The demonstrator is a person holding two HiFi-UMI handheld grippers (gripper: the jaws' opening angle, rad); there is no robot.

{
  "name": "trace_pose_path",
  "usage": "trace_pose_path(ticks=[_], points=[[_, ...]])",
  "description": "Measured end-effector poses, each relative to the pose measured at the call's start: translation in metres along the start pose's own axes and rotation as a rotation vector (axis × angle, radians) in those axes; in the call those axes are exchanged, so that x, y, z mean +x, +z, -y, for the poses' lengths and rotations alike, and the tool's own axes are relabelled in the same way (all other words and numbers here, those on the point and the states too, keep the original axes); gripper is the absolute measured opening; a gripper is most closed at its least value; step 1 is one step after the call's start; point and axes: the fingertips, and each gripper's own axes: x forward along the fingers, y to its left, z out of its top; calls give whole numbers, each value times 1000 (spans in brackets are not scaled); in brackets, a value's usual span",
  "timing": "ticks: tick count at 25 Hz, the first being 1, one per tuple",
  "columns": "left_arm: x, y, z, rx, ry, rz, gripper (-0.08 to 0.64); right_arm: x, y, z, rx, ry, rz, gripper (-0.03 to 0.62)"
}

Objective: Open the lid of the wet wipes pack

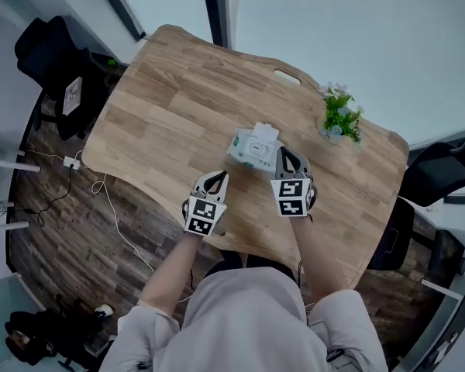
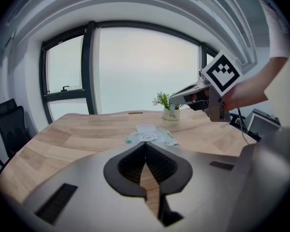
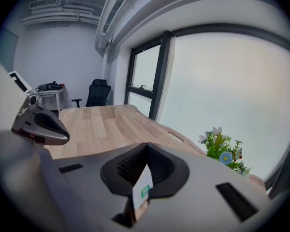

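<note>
Pale oak-plank table (image 1: 163,107) with a wavy edge, seen from the head view, with both grippers held above its near side. The white-and-pale-green soft plastic wet wipes pack (image 1: 248,152) lay flat near the table's middle. Its long axis ran crosswise to the person, so each gripper faced a long side and not an end. The pack lay ahead of both tools, to the right of the left gripper's line and to the left of the right gripper's. The grey right gripper (image 1: 284,153) stood just beside the pack's right end and was the nearer. The grey left gripper (image 1: 219,177) was near but farther back. Both pairs of jaws were closed tip to tip. The left held nothing; behind the right's tips a white corner with a green mark showed, apparently the pack beyond and not a held thing. The small white hinged lid (image 1: 266,132) appeared already raised on the pack's far side.
</note>
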Motion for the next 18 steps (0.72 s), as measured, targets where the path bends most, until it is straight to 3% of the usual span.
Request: trace_pose_path(ticks=[11,18], points=[[-110,50,19,-5,-16,210,21,-118,44,-23,137,-78,200,6],[-171,68,31,-3,-18,315,21,-195,49,-39,234,-119,290,6]])
